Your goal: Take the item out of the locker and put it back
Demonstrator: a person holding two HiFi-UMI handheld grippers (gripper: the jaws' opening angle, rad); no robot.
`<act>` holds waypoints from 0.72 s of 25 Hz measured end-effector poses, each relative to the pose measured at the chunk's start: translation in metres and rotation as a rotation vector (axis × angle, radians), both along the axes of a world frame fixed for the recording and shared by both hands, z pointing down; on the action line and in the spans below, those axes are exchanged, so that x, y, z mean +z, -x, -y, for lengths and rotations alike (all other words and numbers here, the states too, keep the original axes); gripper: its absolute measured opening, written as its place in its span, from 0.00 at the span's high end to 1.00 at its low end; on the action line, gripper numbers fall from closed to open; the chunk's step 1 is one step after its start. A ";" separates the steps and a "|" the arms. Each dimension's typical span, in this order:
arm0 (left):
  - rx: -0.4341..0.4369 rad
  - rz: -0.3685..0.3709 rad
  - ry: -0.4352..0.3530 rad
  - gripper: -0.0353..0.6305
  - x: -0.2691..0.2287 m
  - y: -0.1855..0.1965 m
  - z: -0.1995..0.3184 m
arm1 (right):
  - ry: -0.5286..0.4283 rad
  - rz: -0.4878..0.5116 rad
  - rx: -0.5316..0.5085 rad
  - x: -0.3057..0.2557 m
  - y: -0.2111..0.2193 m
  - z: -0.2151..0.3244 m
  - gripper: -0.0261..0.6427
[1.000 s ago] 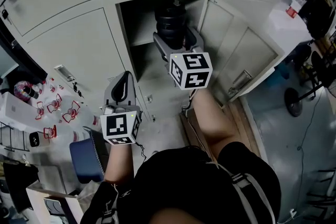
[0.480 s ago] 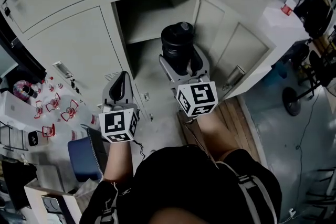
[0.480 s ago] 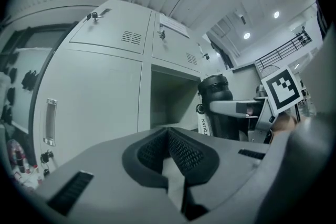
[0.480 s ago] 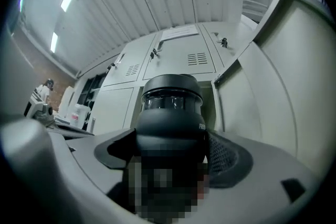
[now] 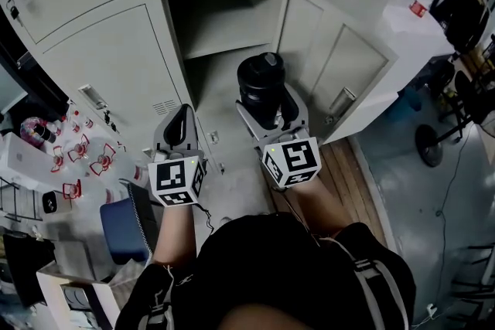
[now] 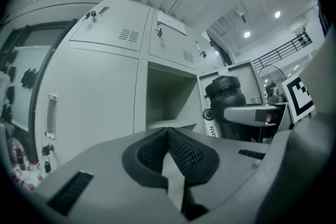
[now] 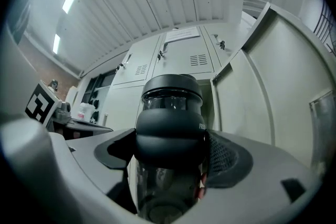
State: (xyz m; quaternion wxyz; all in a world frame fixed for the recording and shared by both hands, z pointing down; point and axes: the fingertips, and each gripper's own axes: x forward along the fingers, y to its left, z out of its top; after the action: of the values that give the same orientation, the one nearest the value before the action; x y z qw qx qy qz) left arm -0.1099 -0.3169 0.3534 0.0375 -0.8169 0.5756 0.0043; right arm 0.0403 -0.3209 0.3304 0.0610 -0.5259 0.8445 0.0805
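A black water bottle (image 5: 261,87) (image 7: 170,134) with a dark lid is held upright, and my right gripper (image 5: 268,110) (image 7: 169,157) is shut on it, in front of the open locker (image 5: 224,27). The bottle is outside the compartment, below its shelf. It also shows at the right of the left gripper view as the bottle (image 6: 226,107). My left gripper (image 5: 179,134) (image 6: 168,152) hangs to the left of the opening, shut with nothing between its pads. The locker's door (image 5: 332,62) stands swung open to the right.
Closed grey locker doors (image 5: 108,66) surround the opening. A blue bin (image 5: 124,232) and small items lie on the floor at the left. At the right are a white table (image 5: 421,27) with a bottle and a chair base (image 5: 433,147).
My right gripper has drawn the bottle out of the locker compartment and down toward me. The left gripper has hardly moved.
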 end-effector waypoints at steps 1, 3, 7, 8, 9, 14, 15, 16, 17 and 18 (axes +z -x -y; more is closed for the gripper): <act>0.004 -0.008 0.003 0.93 0.000 -0.001 -0.001 | 0.002 0.000 -0.001 0.000 0.000 -0.002 0.32; 0.011 -0.019 0.005 0.93 -0.002 -0.002 -0.004 | 0.001 -0.001 -0.004 0.000 0.001 -0.005 0.32; 0.013 -0.014 -0.009 0.93 -0.007 -0.003 -0.007 | -0.007 0.003 -0.011 -0.001 0.004 -0.009 0.32; 0.013 -0.013 -0.011 0.93 -0.008 -0.003 -0.008 | -0.009 0.004 -0.013 -0.001 0.005 -0.009 0.32; 0.013 -0.012 -0.012 0.93 -0.008 -0.002 -0.008 | -0.011 0.006 -0.014 -0.001 0.006 -0.009 0.32; 0.001 -0.017 -0.017 0.93 -0.010 0.002 -0.011 | -0.017 0.030 -0.034 -0.012 0.013 0.001 0.32; -0.003 -0.018 -0.020 0.93 -0.011 0.003 -0.012 | -0.021 0.036 -0.037 -0.015 0.014 0.004 0.32; -0.007 -0.019 -0.021 0.93 -0.012 0.005 -0.013 | -0.027 0.039 -0.037 -0.019 0.015 0.007 0.32; -0.010 -0.019 -0.023 0.93 -0.012 0.006 -0.014 | -0.033 0.041 -0.037 -0.022 0.016 0.011 0.32; -0.014 -0.020 -0.024 0.93 -0.012 0.007 -0.015 | -0.038 0.043 -0.036 -0.025 0.017 0.016 0.32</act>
State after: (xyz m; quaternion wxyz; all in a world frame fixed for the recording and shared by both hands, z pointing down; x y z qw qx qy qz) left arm -0.1169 -0.3021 0.3412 0.0415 -0.8123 0.5814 0.0189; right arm 0.0237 -0.3365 0.3050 0.0904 -0.5110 0.8506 0.0843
